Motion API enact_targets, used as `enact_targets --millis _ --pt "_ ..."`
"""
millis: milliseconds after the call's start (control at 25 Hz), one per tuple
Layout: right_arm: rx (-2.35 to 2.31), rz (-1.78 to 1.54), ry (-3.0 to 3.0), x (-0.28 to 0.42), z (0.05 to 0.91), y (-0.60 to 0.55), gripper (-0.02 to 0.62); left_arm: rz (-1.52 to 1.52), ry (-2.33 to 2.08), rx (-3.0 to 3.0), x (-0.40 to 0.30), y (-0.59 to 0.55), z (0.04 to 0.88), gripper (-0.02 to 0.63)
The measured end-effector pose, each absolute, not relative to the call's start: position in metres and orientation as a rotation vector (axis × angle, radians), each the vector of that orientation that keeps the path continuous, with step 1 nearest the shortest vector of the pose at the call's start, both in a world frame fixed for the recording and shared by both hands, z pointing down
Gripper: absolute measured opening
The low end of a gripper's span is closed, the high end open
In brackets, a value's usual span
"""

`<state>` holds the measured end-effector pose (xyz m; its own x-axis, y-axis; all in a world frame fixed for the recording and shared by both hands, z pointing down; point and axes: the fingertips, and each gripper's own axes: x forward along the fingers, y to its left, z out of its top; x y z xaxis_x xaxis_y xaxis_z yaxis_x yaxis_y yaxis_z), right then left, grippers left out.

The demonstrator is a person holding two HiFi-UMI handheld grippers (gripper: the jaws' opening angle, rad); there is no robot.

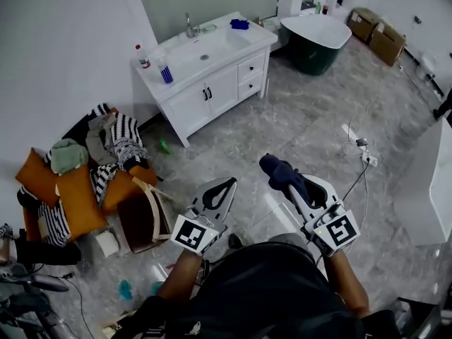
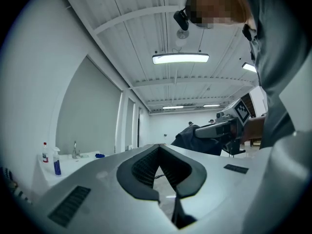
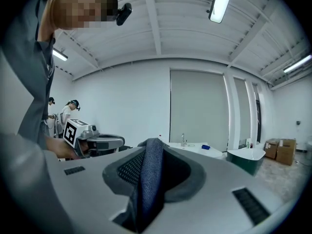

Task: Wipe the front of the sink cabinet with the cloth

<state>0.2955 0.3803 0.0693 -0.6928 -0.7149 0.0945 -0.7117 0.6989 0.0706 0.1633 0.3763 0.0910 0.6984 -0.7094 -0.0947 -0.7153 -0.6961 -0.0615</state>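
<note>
Evidently, wiping has not begun. Head view: the sink cabinet stands well apart across the floor; the right hand-held gripper carries the cloth. Left gripper view: the left hand-held gripper is pressed together, empty. Right gripper view: the jaws pinch the dark blue, coarse-woven cloth, folded upright between them; approach and wiping remain.

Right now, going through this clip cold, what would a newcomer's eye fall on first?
The dark blue cloth pinched in the right hand-held gripper, low in the head view, stands out first. Next comes the white sink cabinet at the top of that view, well apart from the cloth, with a dark green bathtub to its right. A heap of orange cushions and striped clothes lies at the left.
</note>
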Motion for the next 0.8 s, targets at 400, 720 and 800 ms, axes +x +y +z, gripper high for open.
enact_targets --millis 400,720,800 --pt "1.09 0.013 -2.797 0.27 0.086 0.32 0.091 0.064 1.284 -2.804 0.133 0.33 0.111 0.005" --pt "0.977 0.067 -2.901 0.288 0.091 0.247 0.091 -0.091 1.393 -2.779 0.154 0.278 0.117 0.005" --pt "0.957 0.072 -2.917 0.304 0.092 0.228 0.091 -0.106 1.41 -2.778 0.168 0.261 0.113 0.005"
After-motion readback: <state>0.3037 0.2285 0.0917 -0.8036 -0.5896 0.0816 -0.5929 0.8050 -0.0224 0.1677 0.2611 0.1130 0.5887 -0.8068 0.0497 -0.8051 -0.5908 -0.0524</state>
